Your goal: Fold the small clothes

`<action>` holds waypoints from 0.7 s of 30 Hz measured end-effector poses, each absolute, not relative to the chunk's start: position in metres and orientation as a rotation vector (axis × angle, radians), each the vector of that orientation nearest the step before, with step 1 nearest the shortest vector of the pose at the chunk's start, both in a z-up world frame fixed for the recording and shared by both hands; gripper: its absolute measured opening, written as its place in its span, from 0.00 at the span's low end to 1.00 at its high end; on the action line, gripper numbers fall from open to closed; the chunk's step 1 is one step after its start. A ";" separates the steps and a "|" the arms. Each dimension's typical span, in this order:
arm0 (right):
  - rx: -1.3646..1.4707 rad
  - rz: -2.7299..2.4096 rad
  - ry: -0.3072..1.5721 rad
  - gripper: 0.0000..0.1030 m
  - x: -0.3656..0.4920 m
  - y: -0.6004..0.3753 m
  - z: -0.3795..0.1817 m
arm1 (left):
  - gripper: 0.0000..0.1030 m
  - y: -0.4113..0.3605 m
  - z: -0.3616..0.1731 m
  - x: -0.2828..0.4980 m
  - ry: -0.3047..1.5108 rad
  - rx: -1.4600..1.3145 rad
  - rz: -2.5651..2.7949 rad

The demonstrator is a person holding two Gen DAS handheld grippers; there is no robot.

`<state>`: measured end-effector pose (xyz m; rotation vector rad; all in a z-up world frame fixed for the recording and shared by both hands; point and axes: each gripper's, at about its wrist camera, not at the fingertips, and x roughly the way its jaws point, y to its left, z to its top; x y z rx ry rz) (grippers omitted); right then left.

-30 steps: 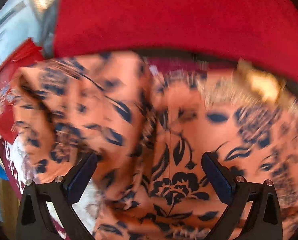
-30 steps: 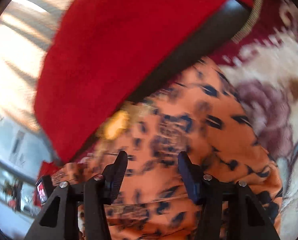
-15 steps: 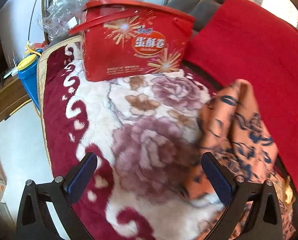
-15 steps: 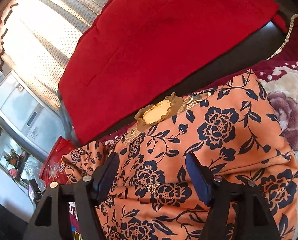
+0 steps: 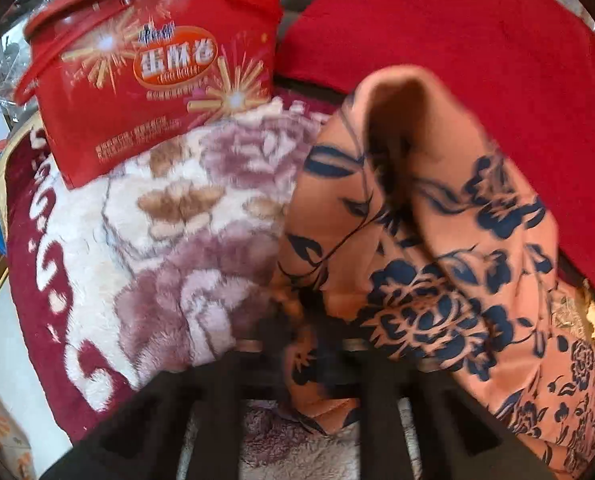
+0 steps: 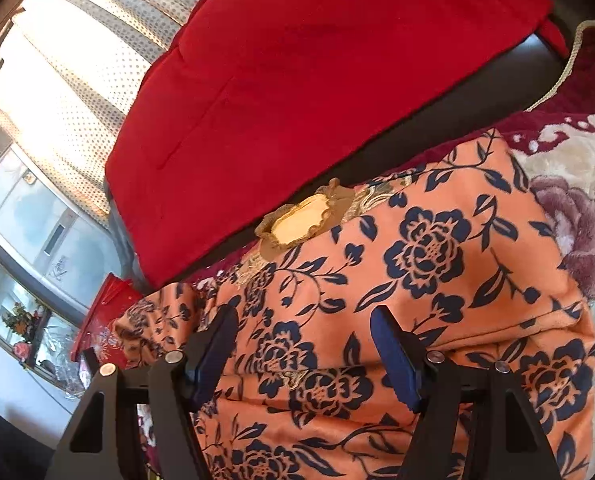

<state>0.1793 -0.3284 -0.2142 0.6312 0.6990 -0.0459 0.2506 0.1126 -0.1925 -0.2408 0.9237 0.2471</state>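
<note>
An orange garment with dark blue flowers [image 5: 437, 240] lies on a floral plush blanket [image 5: 169, 240]. In the left wrist view my left gripper [image 5: 309, 344] is shut on a raised fold of the garment, whose cloth stands up in a loop above the jaws. In the right wrist view the garment [image 6: 437, 280] lies spread flat with a gold collar patch [image 6: 301, 222] at its far edge. My right gripper [image 6: 303, 344] is open just above the cloth, holding nothing.
A red snack box [image 5: 149, 72] stands on the blanket at the far left. A red cushion [image 6: 297, 72] leans against the dark sofa back [image 6: 457, 120] behind the garment. Curtains [image 6: 57, 80] and a cabinet lie beyond, at the left.
My left gripper, open over the blanket half a second ago, has moved right and shut on the garment's edge, lifting a fold. My right gripper has stayed open over the garment.
</note>
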 end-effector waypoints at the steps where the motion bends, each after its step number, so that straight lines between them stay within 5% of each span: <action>1: 0.634 -0.056 0.696 0.70 0.178 -0.330 -0.214 | 0.06 0.109 -0.184 0.246 0.880 -0.206 0.258; 15: 0.787 -0.168 0.589 0.70 0.142 -0.396 -0.203 | 0.07 -0.050 0.025 0.184 0.519 0.115 -0.287; 16: 0.797 -0.180 0.593 0.70 0.140 -0.400 -0.205 | 0.12 -0.049 0.029 0.185 0.521 0.121 -0.277; 17: 0.816 -0.193 0.601 0.70 0.137 -0.405 -0.207 | 0.37 -0.047 0.030 0.185 0.533 0.124 -0.249; 18: 0.839 -0.191 0.610 0.70 0.135 -0.410 -0.210 | 0.74 -0.037 0.026 0.188 0.545 0.120 -0.208; 20: 0.861 -0.188 0.619 0.70 0.134 -0.416 -0.212 | 0.95 -0.007 0.009 0.191 0.560 0.087 -0.085; 21: 0.867 -0.187 0.618 0.70 0.132 -0.418 -0.212 | 0.95 0.010 -0.003 0.191 0.567 0.070 -0.030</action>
